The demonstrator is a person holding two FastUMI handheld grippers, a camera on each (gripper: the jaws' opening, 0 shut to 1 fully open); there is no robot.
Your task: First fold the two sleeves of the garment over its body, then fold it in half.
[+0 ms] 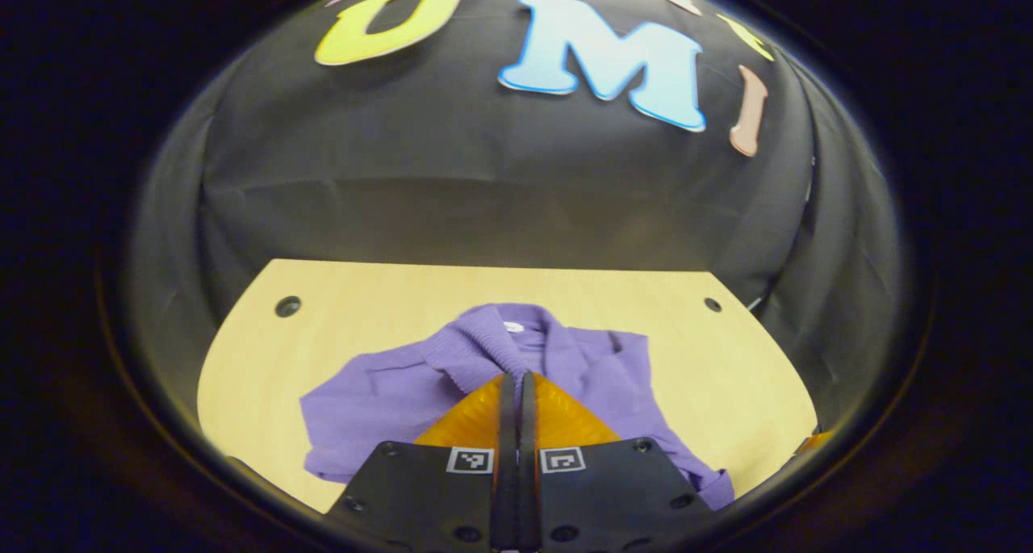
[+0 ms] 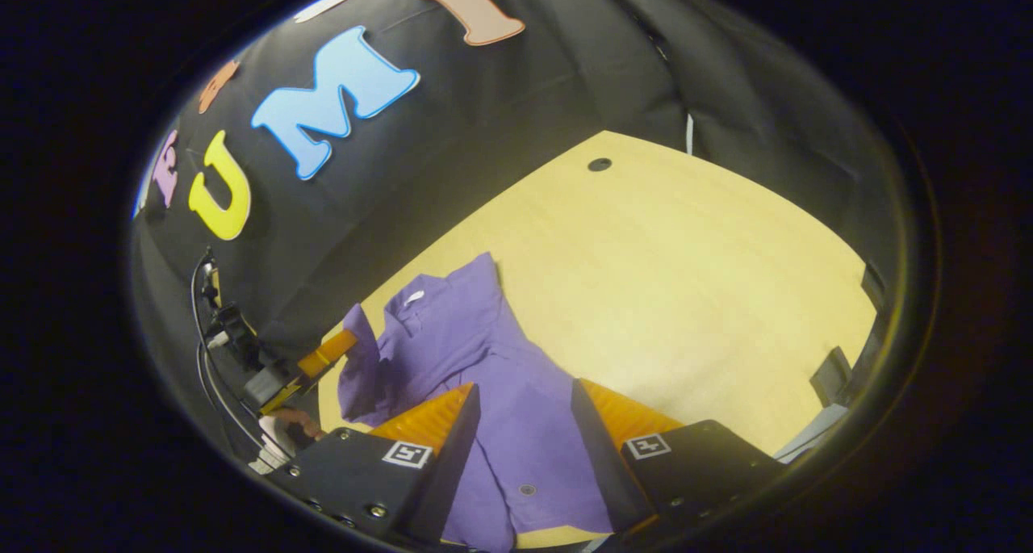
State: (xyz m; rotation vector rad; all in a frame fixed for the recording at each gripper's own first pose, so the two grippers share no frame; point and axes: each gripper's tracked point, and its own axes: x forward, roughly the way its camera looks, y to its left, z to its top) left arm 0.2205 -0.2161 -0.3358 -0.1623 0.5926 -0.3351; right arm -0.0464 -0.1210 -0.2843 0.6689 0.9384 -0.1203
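A purple collared garment (image 1: 387, 395) lies on the light wooden table (image 1: 339, 295), its collar toward the back wall. My left gripper (image 1: 516, 378) is shut, and the ribbed cuff of one sleeve (image 1: 478, 349) runs up into its closed fingertips. In the right gripper view that same gripper (image 2: 349, 341) holds the sleeve (image 2: 357, 371) lifted at the garment's left side. My right gripper (image 2: 524, 400) stands open above the garment's body (image 2: 516, 440), one finger on each side of the button strip, nothing clamped between them.
The table has round holes near its back corners (image 1: 287, 305) (image 2: 599, 164). Bare wood (image 2: 686, 295) stretches to the right of the garment. Dark items (image 2: 831, 371) sit at the table's right edge. Cables (image 2: 211, 327) and a hand (image 2: 294, 422) are at the left.
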